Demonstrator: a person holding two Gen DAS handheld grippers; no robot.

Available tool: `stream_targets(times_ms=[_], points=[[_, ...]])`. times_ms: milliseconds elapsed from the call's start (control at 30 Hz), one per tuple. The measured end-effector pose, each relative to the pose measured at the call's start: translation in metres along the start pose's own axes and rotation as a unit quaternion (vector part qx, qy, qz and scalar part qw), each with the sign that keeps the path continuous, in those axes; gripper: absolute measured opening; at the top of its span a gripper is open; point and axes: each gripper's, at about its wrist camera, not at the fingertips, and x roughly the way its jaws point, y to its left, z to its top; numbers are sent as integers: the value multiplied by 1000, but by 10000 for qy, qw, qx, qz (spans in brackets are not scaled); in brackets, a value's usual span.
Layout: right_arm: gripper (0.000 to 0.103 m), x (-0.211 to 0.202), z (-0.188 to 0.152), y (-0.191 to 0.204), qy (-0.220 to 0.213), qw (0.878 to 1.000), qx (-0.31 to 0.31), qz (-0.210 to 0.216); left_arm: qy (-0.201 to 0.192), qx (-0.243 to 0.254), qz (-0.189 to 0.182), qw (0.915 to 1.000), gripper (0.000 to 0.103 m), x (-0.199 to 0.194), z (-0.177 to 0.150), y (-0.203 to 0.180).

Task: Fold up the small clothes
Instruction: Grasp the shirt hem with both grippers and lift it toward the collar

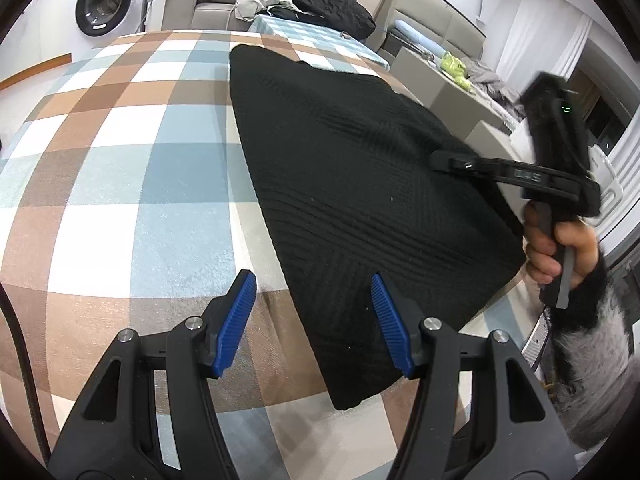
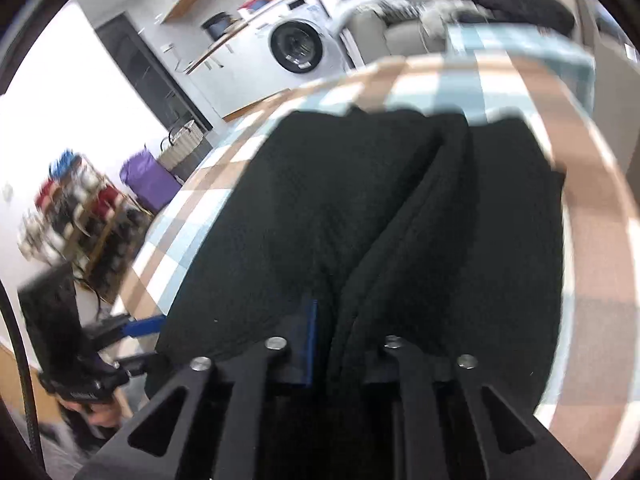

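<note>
A black knit garment lies flat on the checked tablecloth. My left gripper is open above the garment's near left edge, holding nothing. My right gripper reaches in from the right, its tips on the garment's right side. In the right wrist view the right gripper is shut on a raised fold of the black garment, with cloth bunched between the jaws. The left gripper shows at the lower left there.
A washing machine stands beyond the table's far left. A sofa with a black cushion and piled clothes lies behind. A second checked table adjoins the far edge. A shelf rack and purple bag stand at left.
</note>
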Motion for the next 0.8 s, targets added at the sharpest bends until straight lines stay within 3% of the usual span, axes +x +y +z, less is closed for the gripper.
stream_targets(times_ms=[167,300,400,433,533,667,700,767,800], points=[[11,-61,11,29,-605,9959,-523,-424,-175,-7,-73,9998,59,-15,7,0],[12,-47,-5,-7,-175,9957,-175,-888,-49,-21,-71,10000,59,-3,9,0],[14,-22,-19,-31,422,9959,256,-757,125,-102,-176,9997,59,10,7,1],[17,-24,-21,-35,358,9965,359,-665,157,-130,-242,9995,59,13,7,1],[38,-35,-23,-42,296,9967,583,-472,136,-202,-388,9990,59,17,11,1],[41,-49,-37,-40,190,9958,620,-646,112,-343,-532,9979,59,29,22,1],[41,-51,-42,-40,160,9956,641,-660,95,-353,-544,9979,56,32,24,0],[40,-53,-55,-40,108,9954,707,-644,64,-434,-527,9976,25,42,31,-3],[36,-52,-59,-38,85,9952,733,-638,49,-452,-418,9981,18,46,33,-4]])
